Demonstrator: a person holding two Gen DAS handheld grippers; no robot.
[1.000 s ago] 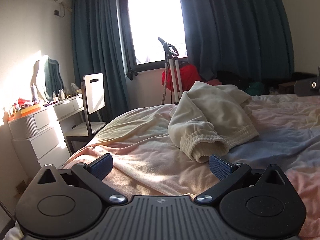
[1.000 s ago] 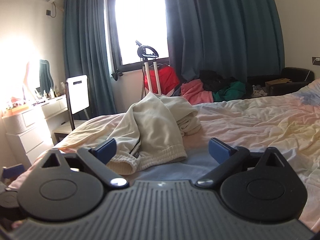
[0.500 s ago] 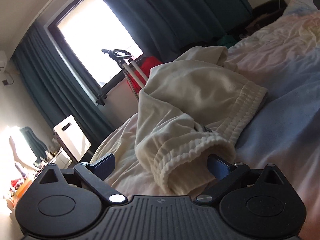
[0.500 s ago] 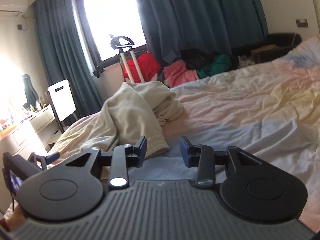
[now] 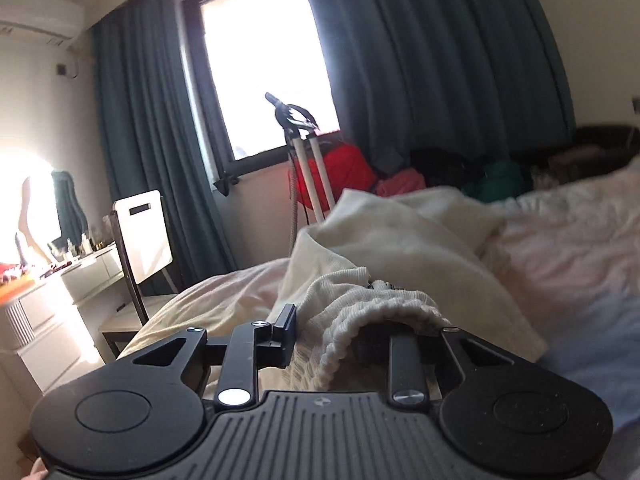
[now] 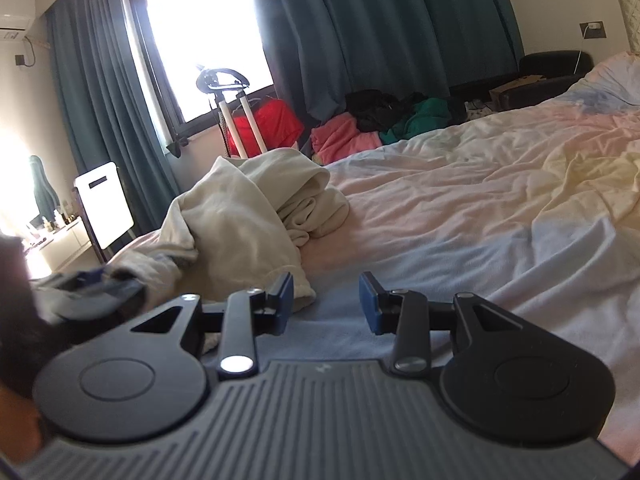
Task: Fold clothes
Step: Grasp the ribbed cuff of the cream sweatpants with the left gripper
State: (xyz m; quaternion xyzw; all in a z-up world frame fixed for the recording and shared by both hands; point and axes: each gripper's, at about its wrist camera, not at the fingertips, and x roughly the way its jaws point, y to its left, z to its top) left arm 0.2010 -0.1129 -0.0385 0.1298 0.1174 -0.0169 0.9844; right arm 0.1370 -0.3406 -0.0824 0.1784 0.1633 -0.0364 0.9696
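Since a second ago the left gripper (image 5: 340, 328) has narrowed onto the cream garment's (image 5: 400, 248) near ribbed cuff (image 5: 376, 312); right gripper (image 6: 326, 300), half-open, empty, sits right of it.

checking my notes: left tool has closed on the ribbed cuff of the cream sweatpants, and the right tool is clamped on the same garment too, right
Half right. The left tool grips the ribbed cuff of the cream sweatpants. But the right wrist view shows the right tool with its jaws apart, holding nothing, over the pastel bedsheet.
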